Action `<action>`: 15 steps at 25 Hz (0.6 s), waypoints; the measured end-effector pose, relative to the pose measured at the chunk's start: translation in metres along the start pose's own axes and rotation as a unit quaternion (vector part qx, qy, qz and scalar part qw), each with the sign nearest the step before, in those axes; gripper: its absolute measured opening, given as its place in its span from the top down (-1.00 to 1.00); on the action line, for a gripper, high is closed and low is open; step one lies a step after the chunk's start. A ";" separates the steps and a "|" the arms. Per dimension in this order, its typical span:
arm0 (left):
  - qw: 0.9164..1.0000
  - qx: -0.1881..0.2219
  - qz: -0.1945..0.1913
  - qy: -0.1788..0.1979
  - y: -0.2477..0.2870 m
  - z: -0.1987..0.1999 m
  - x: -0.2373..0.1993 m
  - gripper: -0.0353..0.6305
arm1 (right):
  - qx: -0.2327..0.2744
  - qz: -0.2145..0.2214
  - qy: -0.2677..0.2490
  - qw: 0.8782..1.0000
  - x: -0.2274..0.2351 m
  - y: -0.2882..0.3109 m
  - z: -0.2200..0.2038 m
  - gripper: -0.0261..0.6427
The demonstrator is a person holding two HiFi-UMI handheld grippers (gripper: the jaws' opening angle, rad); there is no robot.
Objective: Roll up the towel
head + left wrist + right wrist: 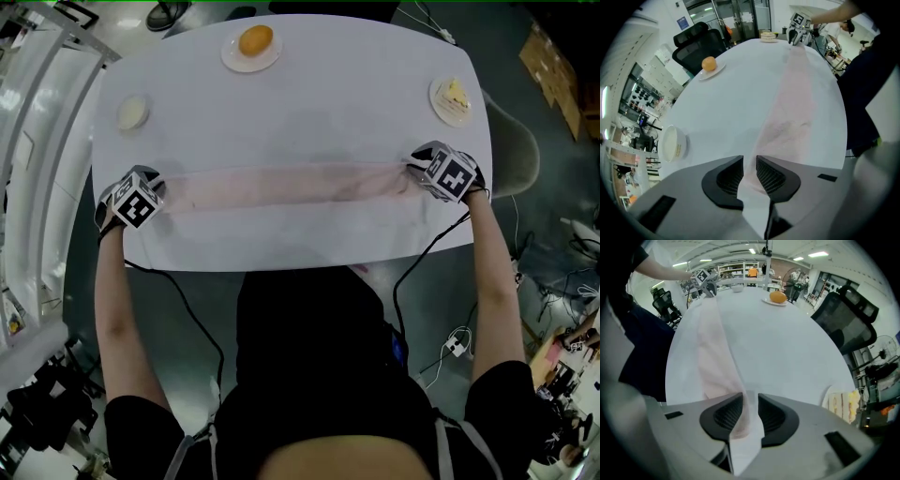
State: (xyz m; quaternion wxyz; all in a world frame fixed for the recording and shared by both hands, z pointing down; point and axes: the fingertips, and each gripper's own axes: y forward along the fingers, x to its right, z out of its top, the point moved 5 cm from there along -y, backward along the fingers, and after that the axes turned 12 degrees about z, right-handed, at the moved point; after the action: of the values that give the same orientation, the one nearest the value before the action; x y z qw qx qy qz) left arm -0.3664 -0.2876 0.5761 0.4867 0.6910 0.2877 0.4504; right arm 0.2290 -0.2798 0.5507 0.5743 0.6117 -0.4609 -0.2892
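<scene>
- The pink towel (291, 185) lies as a long narrow band across the white table (319, 103), parallel to its near edge.
- The left gripper (750, 174) stands at the towel's left end, jaws slightly apart, with the cloth loose between them.
- The right gripper (751, 414) is released likewise, over the right end.

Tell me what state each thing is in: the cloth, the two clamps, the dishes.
towel, lying as a long flat band across the table
left gripper, open, one towel end between its jaws
right gripper, open, the other towel end between its jaws
bowl, upright, empty
far plate, holding an orange
right plate, holding a layered food slice
</scene>
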 end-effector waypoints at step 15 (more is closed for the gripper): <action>0.964 0.188 0.042 -0.181 -0.108 0.044 -0.030 0.43 | 0.186 -0.098 -0.021 0.977 -0.034 -0.095 0.049 0.58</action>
State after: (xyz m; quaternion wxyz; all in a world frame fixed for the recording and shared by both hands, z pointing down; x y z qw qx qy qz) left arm -0.3348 -0.2920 0.4604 0.3728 0.8515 0.2445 0.2760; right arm 0.1938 -0.2785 0.4443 0.4093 0.7438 -0.4563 -0.2667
